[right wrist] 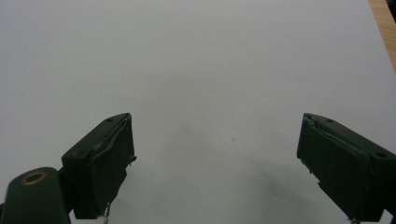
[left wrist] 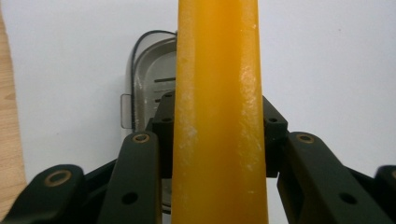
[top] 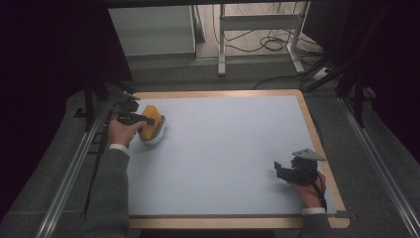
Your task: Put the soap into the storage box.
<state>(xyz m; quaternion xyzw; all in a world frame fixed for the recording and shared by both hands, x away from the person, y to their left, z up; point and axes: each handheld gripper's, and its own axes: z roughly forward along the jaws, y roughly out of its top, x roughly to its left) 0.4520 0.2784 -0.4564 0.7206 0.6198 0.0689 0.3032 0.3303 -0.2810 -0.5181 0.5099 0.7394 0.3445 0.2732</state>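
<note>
An orange bar, like a soap bar (top: 150, 122), is pinched edge-on in my left gripper (top: 147, 120) at the table's far left. In the left gripper view the orange bar (left wrist: 218, 112) rises between the black fingers (left wrist: 140, 177), which press on both its sides. Beneath it lies a pale oval dish (top: 157, 135), and that dish (left wrist: 148, 84) shows slots in its bottom. My right gripper (top: 278, 171) hovers near the table's front right corner, and in its own view the right gripper (right wrist: 215, 168) stands open with nothing between its pads.
A light blue mat (top: 223, 148) covers the wooden table (top: 317, 144). Metal rails (top: 74, 163) run along both sides. Table legs and cables (top: 267, 42) stand beyond the far edge.
</note>
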